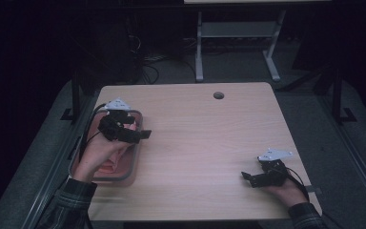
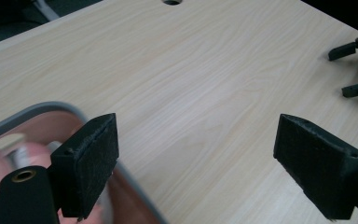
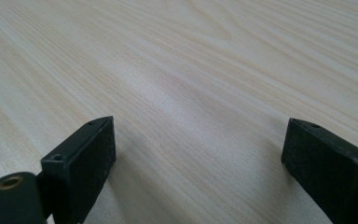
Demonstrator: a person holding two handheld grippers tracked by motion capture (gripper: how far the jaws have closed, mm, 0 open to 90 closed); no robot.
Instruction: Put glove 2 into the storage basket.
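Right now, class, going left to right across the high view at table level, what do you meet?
Grey-rimmed tray → left tool, above the tray's right edge → bare wooden table → right tool, low over the table near its front right corner.

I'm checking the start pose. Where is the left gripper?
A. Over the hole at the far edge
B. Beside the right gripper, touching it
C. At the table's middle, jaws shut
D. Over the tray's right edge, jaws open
D: the left gripper hangs over the right rim of the tray, and the left gripper view shows its jaws wide apart with that rim beneath.
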